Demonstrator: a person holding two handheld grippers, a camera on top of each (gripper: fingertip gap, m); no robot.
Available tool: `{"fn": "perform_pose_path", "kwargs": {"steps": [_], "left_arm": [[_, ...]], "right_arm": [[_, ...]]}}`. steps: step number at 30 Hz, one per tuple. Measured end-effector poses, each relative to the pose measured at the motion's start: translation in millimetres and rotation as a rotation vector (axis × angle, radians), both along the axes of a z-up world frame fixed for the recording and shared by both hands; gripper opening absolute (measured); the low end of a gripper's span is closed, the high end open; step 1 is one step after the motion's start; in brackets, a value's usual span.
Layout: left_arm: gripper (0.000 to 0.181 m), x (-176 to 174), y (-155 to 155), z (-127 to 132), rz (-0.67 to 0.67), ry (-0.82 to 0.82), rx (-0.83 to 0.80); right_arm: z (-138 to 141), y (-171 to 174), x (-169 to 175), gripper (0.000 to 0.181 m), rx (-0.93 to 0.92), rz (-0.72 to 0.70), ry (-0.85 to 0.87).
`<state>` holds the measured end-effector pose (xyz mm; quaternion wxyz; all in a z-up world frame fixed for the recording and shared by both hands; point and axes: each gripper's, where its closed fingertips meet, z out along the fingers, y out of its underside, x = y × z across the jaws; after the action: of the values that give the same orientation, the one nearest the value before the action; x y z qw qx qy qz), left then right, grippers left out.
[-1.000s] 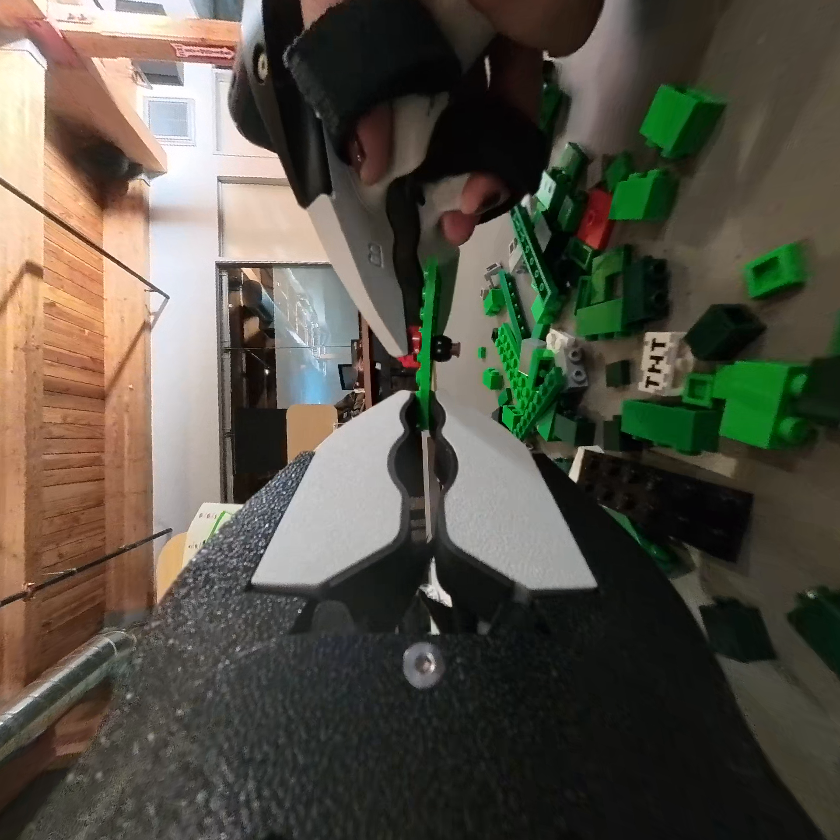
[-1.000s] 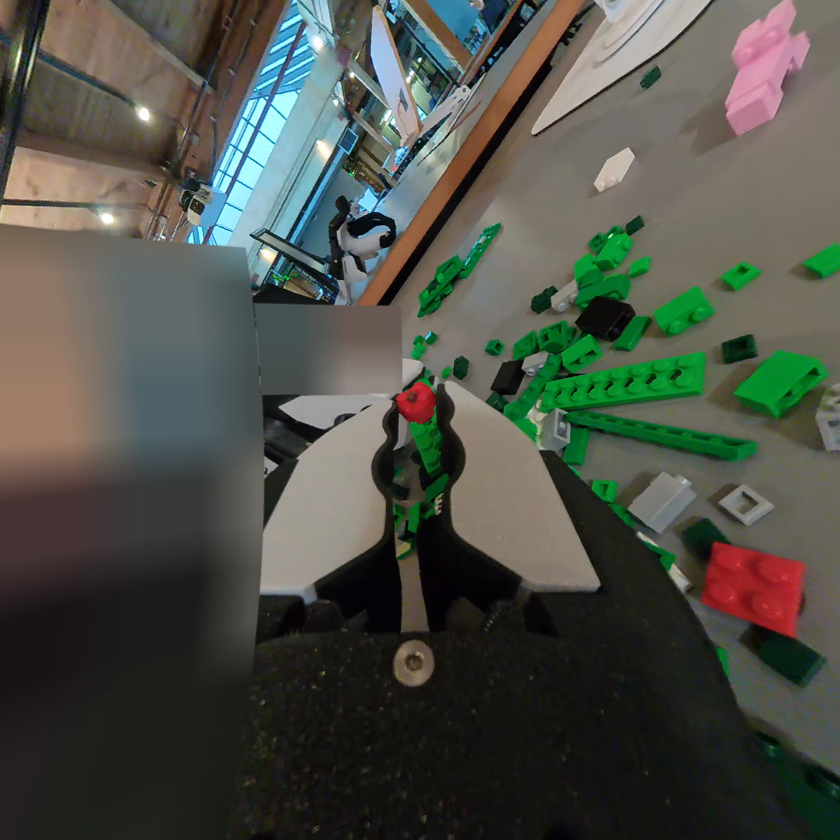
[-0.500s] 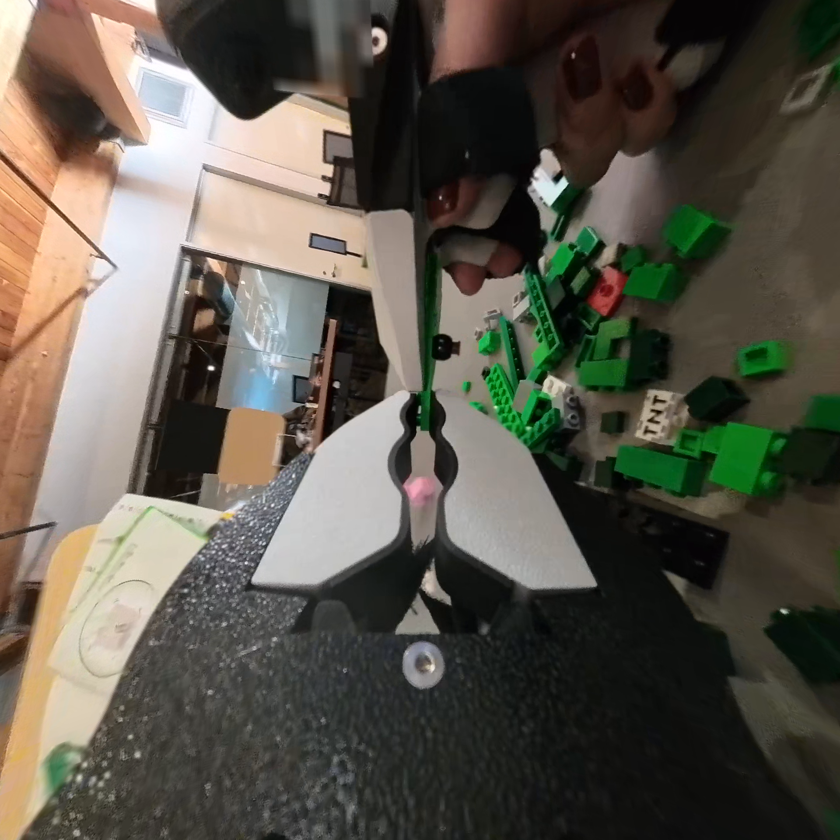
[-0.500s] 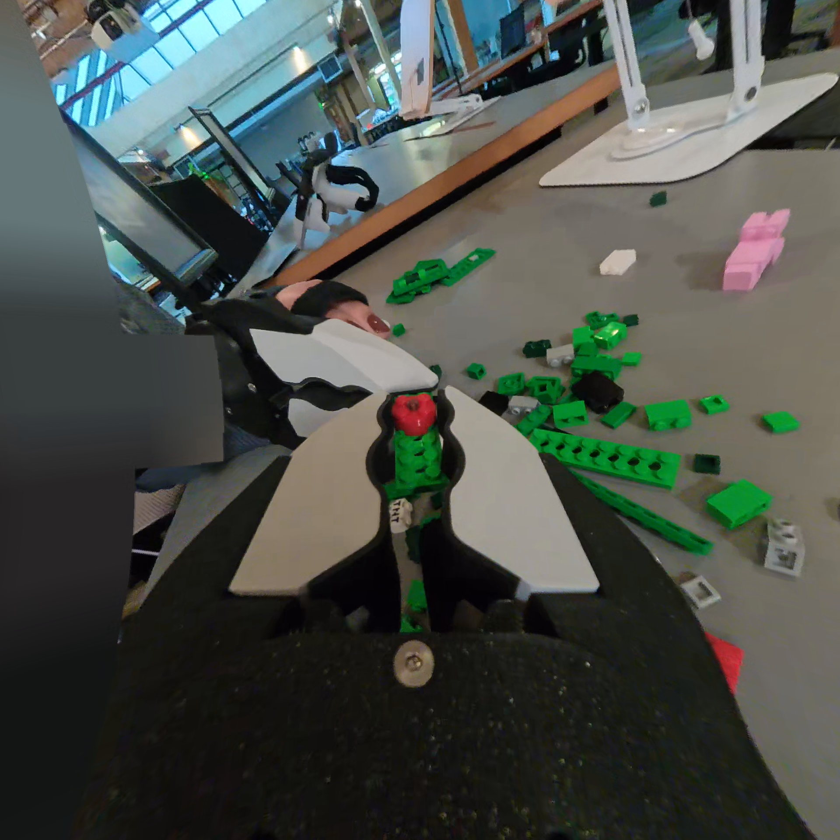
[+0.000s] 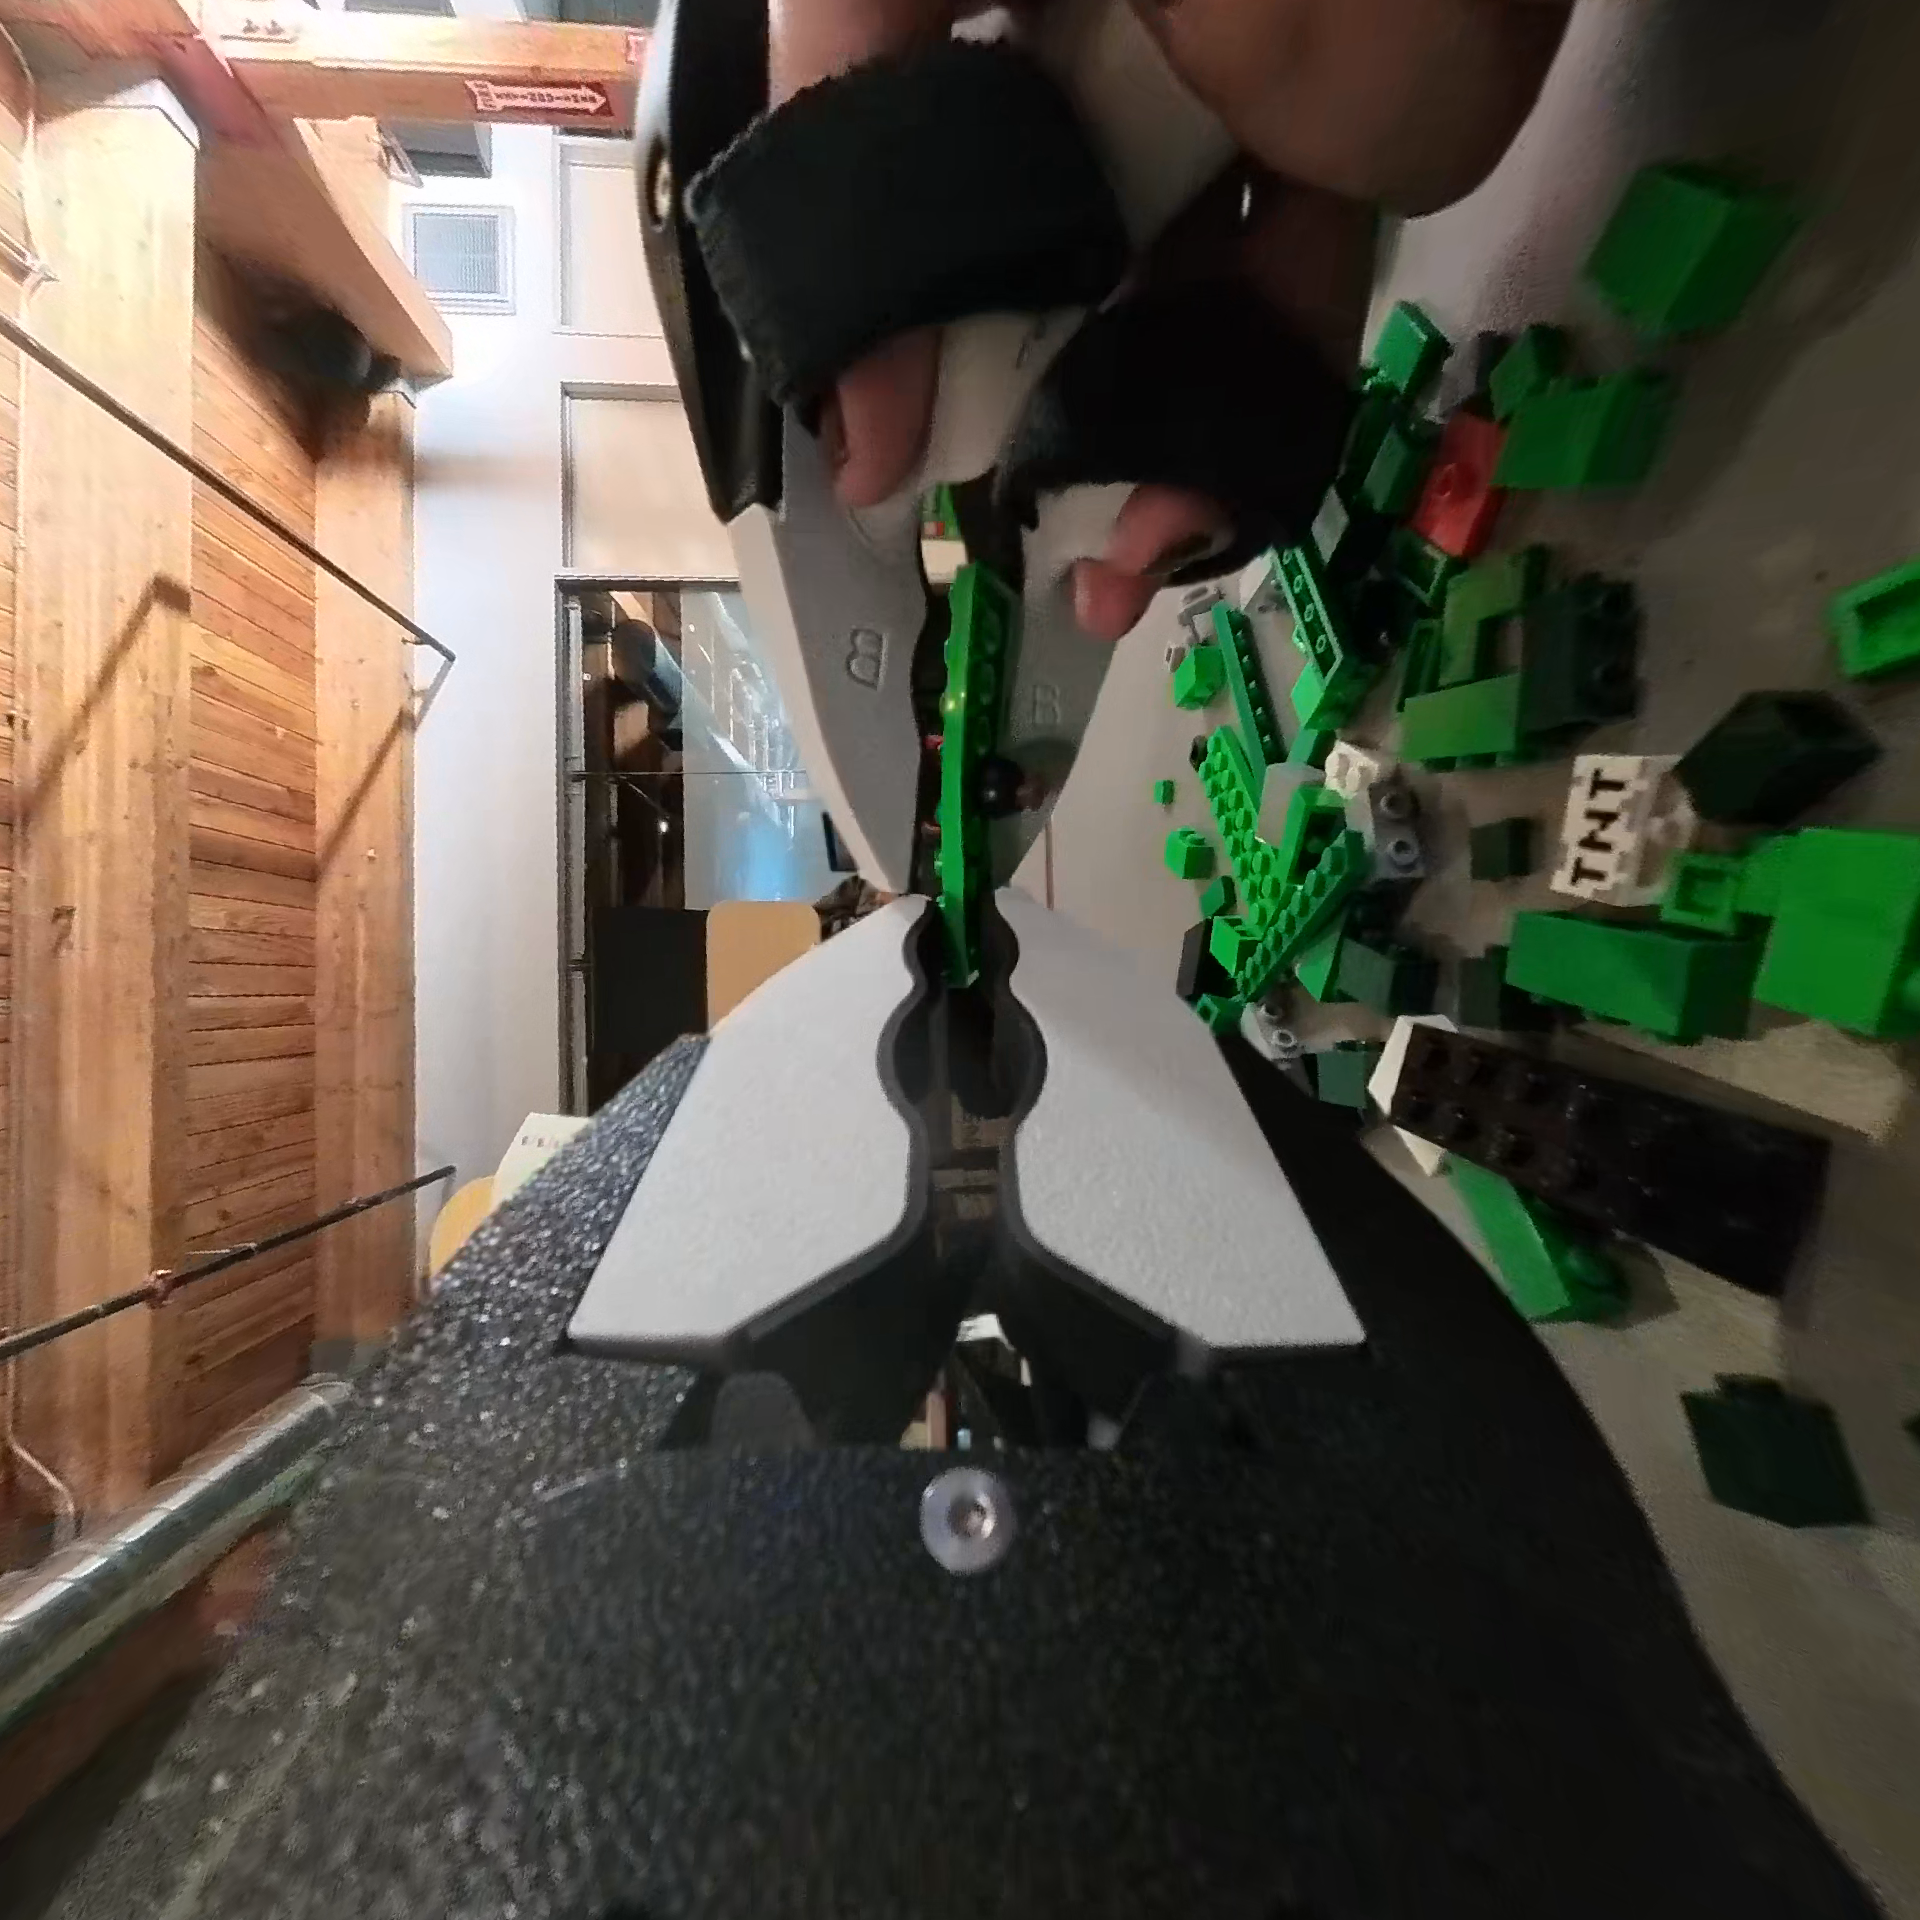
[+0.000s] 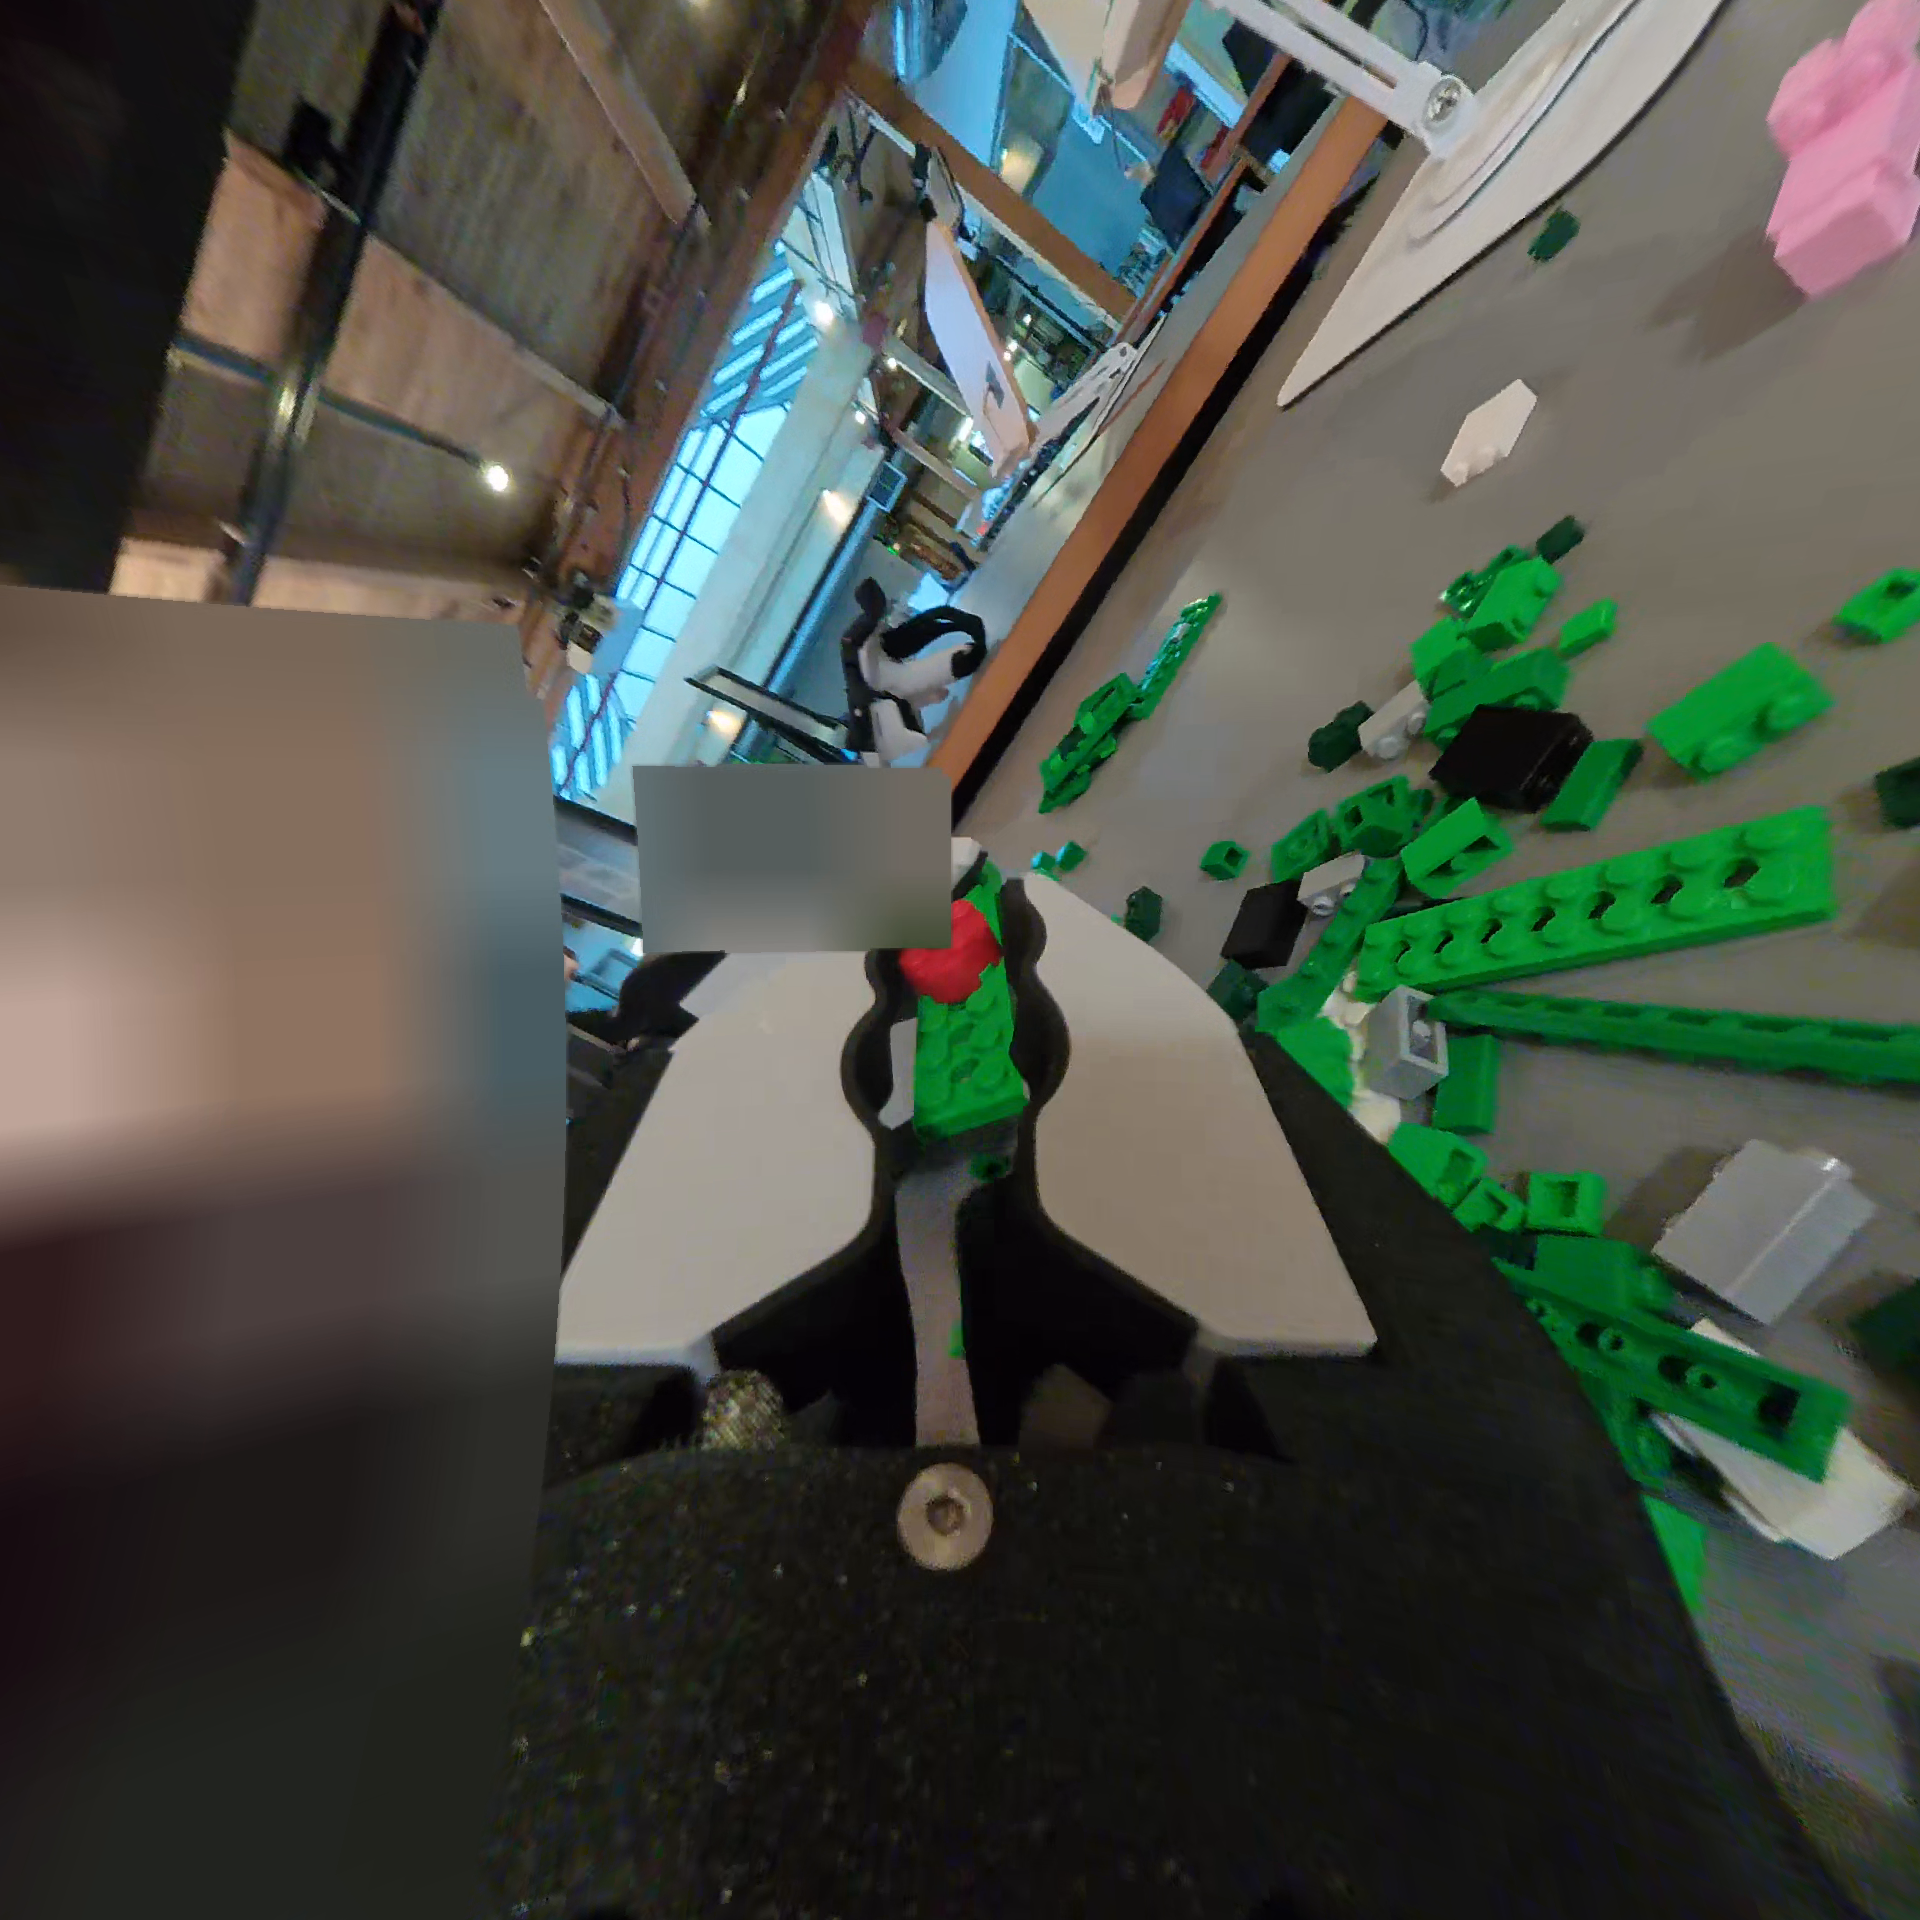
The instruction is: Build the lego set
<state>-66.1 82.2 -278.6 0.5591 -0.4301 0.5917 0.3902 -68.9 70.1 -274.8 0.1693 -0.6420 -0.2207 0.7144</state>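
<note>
- The left hand-held gripper (image 5: 964, 935) is clamped on the near end of a long green plate (image 5: 975, 769), held edge-on; only the tip of the plate sits between its fingertips.
- The plate's long axis runs straight ahead of the left tool, toward 12 o'clock in the left wrist view, and its far end lies between the grey fingers of the right hand-held gripper (image 6: 961, 935), which faces the left one head-on.
- In the right wrist view the right tool is closed on the same green assembly, studs showing, with a red piece (image 6: 951, 961) seated on it near the fingertips.
- Judgement: both tools share one workpiece held in the air, so the coming move turns on keeping the two aligned along that axis; any twist would lever the thin plate out of the left tool's shallow grip.
- A small black piece (image 5: 1000, 781) sits on the plate's side, between the two tools.
- A person's hand (image 5: 1039, 343) in a black fingerless glove grips the right tool at 12 o'clock in the left wrist view.
- The bench (image 6: 1621, 436) lies toward 3 o'clock in both views, well apart from the held plate, strewn with loose green bricks (image 5: 1621, 966), a black plate (image 5: 1621, 1164), a white printed block (image 5: 1616, 826) and a pink piece (image 6: 1839, 187).
- Nothing stands between the two tools besides the workpiece itself.
</note>
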Motion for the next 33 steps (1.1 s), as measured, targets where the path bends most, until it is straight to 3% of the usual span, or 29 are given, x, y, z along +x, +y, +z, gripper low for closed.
{"fn": "perform_pose_path", "kwargs": {"steps": [1, 11, 12, 14, 19, 23, 25, 30, 33], "left_arm": [[0.006, 0, 0, 0, 0.003, 0.002, 0.004], [0.005, 1, 0, 2, 0.0, 0.01, 0.021], [0.004, 6, -3, 3, -0.025, 0.005, 0.038], [0.004, 9, -3, 1, -0.006, 0.038, 0.047], [0.004, 2, 1, -7, -0.001, -0.095, -0.103], [0.004, 1, 0, -14, -0.028, -0.072, -0.153], [0.004, 2, -2, -14, -0.045, -0.016, -0.12], [0.004, 6, -8, -13, -0.09, 0.036, -0.083], [0.004, 7, -7, -13, -0.091, -0.079, -0.149]], "right_arm": [[1, 0, 0, 0.018, -0.031, 0.002, 0.015], [7, 6, 1, 0.016, -0.311, 0.011, 0.165], [11, 11, 4, 0.001, -0.366, 0.003, 0.214], [9, 15, 7, 0.0, -0.396, -0.003, 0.231], [-1, 17, 10, 0.0, 0.096, -0.065, -0.036], [-18, 12, 15, 0.035, 0.529, 0.009, -0.27], [-23, 7, 17, 0.03, 0.691, 0.039, -0.33], [-24, -6, 16, 0.018, 0.796, 0.096, -0.327], [-21, -4, 17, 0.017, 0.872, 0.074, -0.317]]}}
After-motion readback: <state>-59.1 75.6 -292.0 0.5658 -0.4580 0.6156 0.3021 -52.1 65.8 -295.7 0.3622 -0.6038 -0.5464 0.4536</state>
